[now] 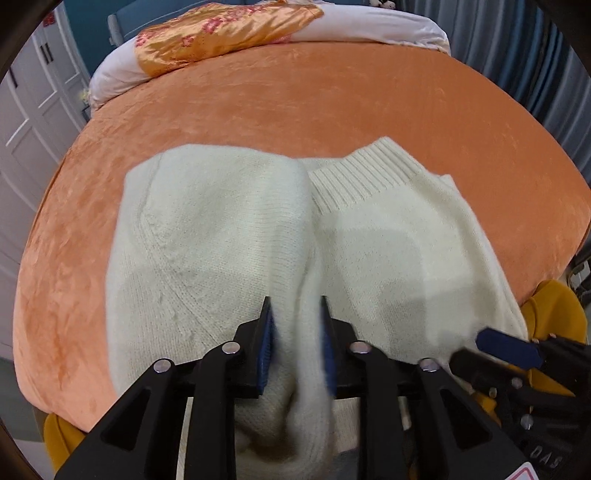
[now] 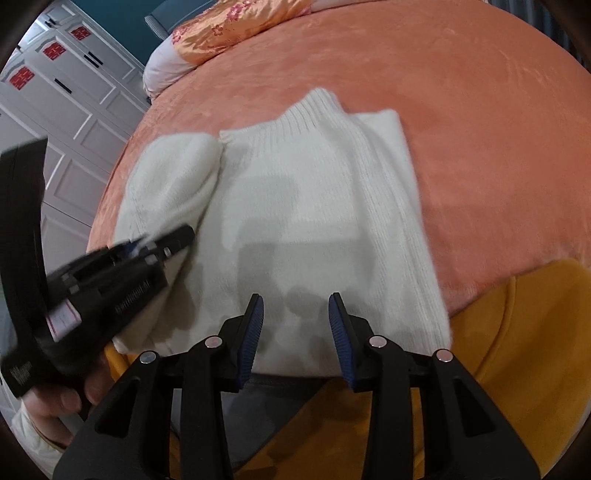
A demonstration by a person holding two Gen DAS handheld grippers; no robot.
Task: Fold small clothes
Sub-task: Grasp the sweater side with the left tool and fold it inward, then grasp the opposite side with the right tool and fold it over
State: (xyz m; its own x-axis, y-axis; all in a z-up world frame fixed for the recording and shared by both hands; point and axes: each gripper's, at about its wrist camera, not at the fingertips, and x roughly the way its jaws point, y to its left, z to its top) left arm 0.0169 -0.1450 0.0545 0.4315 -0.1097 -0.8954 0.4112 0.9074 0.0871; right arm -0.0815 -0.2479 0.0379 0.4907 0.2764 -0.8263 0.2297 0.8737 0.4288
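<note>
A cream knit sweater (image 1: 221, 229) lies on the orange bed cover (image 1: 332, 103), its ribbed collar (image 1: 354, 181) at the far side and its left part folded over the body. In the left wrist view my left gripper (image 1: 295, 306) stands low over the near edge. A raised fold of the knit runs between its slightly parted blue pads, which do not press on it. The right wrist view shows the same sweater (image 2: 314, 192) with my right gripper (image 2: 295, 302) open just above its near hem, nothing between the fingers. The left gripper (image 2: 186, 234) reaches in from the left there, and the right gripper (image 1: 467, 349) shows at the lower right of the left wrist view.
An orange satin quilt (image 1: 221, 33) on pale bedding lies at the head of the bed. White wardrobe doors (image 2: 74, 92) stand to the left, grey curtains (image 1: 517, 44) to the right. A yellow cushion (image 2: 517, 350) sits at the bed's near edge. A person's hand (image 2: 62, 402) holds the left gripper.
</note>
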